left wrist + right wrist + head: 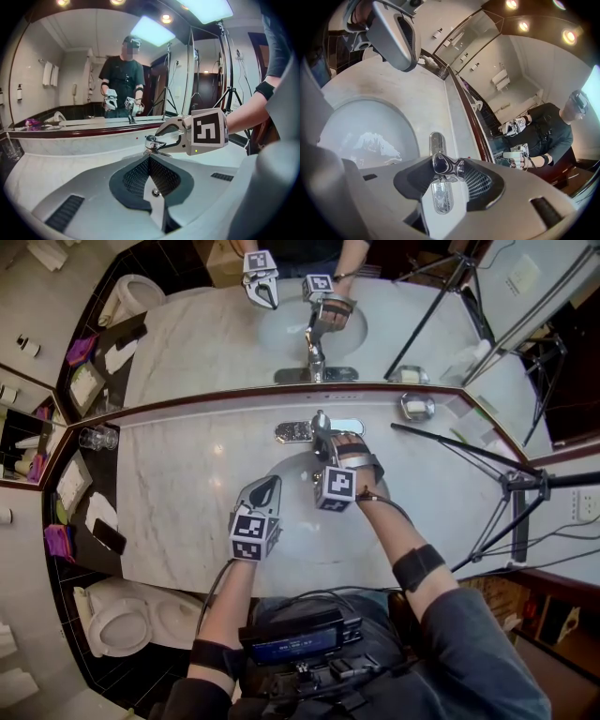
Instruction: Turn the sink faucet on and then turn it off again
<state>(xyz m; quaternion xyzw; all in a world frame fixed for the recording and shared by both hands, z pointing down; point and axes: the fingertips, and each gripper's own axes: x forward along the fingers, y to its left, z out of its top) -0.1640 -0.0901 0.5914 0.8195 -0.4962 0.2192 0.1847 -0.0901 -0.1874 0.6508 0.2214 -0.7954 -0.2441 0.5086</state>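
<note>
We list, by count: faucet (302, 431), one; sink basin (286, 468), one; marble counter (178, 493), one; grippers, two (a left gripper (272, 486) and a right gripper (324, 438)); toilet (117, 620), one; drinking glass (98, 438), one; soap dish (416, 407), one.

A white veined marble counter (178, 512) carries a wide mirror with a dark red-brown lower edge (187, 343) directly behind it. A white ceramic toilet (112, 620) stands left of the counter and a black metal tripod (511, 498) right of it. Round ceiling lamps (569, 35) glow above the counter.
</note>
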